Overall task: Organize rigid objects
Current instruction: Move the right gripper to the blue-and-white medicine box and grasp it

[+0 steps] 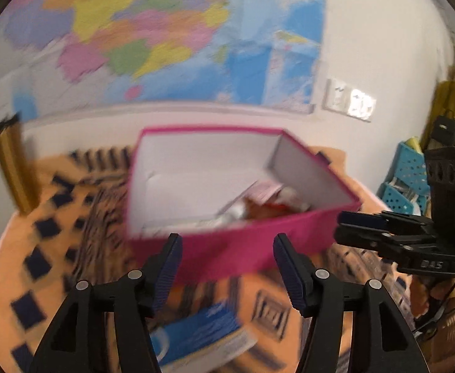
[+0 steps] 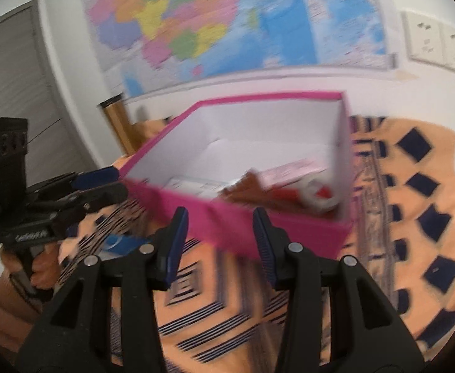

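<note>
Pink box (image 1: 246,248) on the patterned orange cloth (image 1: 25,248), open-topped, with blurred items inside.

We hold the left gripper (image 1: 227,267) and right gripper (image 2: 221,236) spread and empty, just short of the box's near wall. A blue packet (image 1: 196,332) lies on the cloth below our left fingers; a map (image 2: 227,15) hangs behind.

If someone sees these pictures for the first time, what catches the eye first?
The open pink box on the orange patterned cloth, mid-frame, with blurred items inside. Behind it, a colourful map fills the wall. Both grippers, left and right, are open and empty.
</note>
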A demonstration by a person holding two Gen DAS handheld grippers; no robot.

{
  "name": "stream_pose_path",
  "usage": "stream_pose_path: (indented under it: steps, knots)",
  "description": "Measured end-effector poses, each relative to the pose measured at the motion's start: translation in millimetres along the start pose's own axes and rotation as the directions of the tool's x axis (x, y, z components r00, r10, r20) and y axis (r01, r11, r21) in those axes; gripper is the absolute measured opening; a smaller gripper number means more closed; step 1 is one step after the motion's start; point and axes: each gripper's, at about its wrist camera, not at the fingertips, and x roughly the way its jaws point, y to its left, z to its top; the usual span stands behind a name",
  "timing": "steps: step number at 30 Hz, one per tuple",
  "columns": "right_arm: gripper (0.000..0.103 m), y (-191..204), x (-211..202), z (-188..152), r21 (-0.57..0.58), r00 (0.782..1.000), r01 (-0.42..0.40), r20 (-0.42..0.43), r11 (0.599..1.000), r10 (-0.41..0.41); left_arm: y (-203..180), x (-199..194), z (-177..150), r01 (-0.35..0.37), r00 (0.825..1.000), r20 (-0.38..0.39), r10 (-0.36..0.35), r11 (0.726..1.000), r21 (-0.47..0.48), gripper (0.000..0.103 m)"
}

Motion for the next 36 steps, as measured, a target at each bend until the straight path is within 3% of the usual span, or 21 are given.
stream_pose_path:
  steps: [9,15,21,24,30,36]
  knots:
    - [0.045,36,52,-30,-0.007,0.979,-0.130,-0.156,0.992,0.127,45,-10,-61,-0.106,0.988,-0.125,0.092,0.989,-0.107,0.062]
    - [0.045,53,80,-39,0.001,0.963,-0.165,-0.214,0.986,0.161,54,-8,-88,-0.086,0.981,-0.187,0.056,0.984,-0.159,0.061]
    - [0.045,62,101,-41,0.004,0.957,-0.168,-0.240,0.986,0.164,51,0,-92,-0.034,0.978,-0.207,-0.006,0.982,-0.186,0.060]
    - [0.045,62,108,-42,0.014,0.953,-0.174,-0.250,0.985,0.172,51,2,-93,-0.027,0.978,-0.210,-0.013,0.982,-0.187,0.060]
    - [0.045,61,114,-44,0.032,0.943,-0.194,-0.269,0.980,0.196,51,1,-93,-0.027,0.978,-0.210,-0.013,0.982,-0.186,0.049]
    - [0.045,63,119,-45,0.037,0.939,-0.199,-0.280,0.979,0.202,51,0,-94,-0.024,0.977,-0.211,-0.016,0.983,-0.183,0.048]
